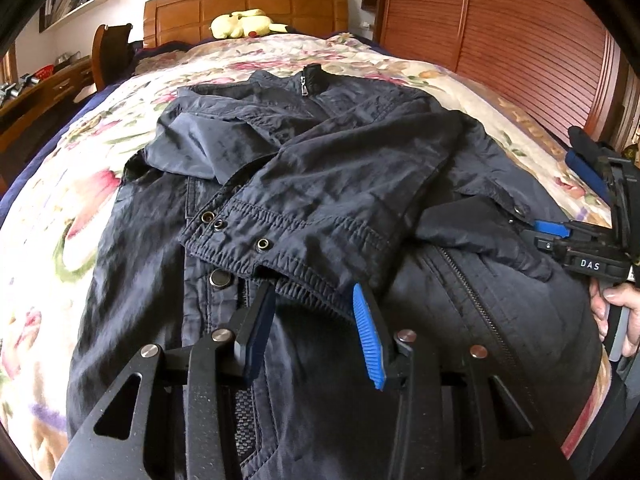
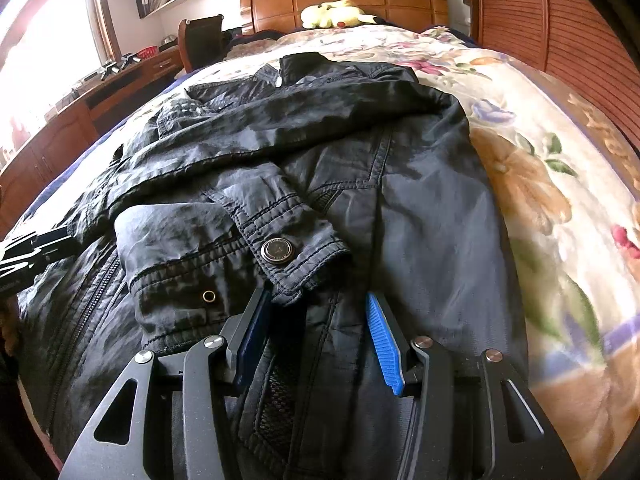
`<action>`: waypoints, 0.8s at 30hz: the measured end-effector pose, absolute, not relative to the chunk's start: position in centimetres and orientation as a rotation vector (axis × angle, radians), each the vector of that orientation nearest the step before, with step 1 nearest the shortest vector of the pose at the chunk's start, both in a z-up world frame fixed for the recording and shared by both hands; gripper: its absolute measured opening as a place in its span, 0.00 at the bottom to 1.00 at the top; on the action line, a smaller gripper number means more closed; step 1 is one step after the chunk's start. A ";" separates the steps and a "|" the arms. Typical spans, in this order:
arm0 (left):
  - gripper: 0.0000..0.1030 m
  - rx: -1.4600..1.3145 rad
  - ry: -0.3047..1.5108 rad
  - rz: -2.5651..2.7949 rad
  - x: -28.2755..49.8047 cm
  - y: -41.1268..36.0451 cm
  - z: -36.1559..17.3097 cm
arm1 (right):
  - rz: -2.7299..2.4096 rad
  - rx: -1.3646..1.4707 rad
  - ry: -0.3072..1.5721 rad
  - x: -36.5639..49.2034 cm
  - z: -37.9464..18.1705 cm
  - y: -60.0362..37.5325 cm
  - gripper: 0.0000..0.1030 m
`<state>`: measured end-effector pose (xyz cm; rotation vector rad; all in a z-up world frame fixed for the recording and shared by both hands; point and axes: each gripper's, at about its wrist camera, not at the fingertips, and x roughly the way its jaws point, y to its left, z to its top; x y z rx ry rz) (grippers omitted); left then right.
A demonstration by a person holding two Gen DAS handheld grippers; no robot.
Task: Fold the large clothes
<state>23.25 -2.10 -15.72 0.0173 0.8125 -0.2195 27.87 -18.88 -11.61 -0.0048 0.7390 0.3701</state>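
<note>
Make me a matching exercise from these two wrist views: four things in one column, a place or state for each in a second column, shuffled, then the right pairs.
Column one
1. jacket
2. plush toy
3. sleeve cuff with the metal button
4. zip pull

Column two
A. by the wooden headboard, at the far end of the bed
B. at the collar, on the jacket's far side
C. spread over the floral bedspread, both sleeves folded across its front
D. lying just ahead of the right gripper's fingertips

Pairs: 1-C, 2-A, 3-D, 4-B
</note>
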 end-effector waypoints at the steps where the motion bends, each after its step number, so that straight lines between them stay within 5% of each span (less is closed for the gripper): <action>1: 0.38 0.024 0.809 -0.221 23.2 -2.2 -15.7 | 0.370 -0.003 0.739 27.9 -11.6 -18.8 0.50; 6: 0.05 0.072 0.781 -0.239 23.0 -3.4 -15.1 | 0.371 0.003 0.740 27.9 -11.6 -18.8 0.50; 11: 0.03 0.081 0.684 -0.247 21.5 -3.6 -11.5 | 0.374 0.010 0.740 27.9 -11.7 -18.8 0.50; 17: 0.03 0.106 0.662 -0.221 19.2 -2.4 -8.7 | 0.374 0.011 0.741 28.0 -11.7 -18.8 0.50; 19: 0.20 0.089 0.663 -0.220 18.1 -1.3 -8.2 | 0.374 0.011 0.740 28.0 -11.7 -18.8 0.50; 24: 0.38 0.065 0.670 -0.196 15.1 1.5 -7.8 | 0.373 0.009 0.741 28.0 -11.7 -18.8 0.50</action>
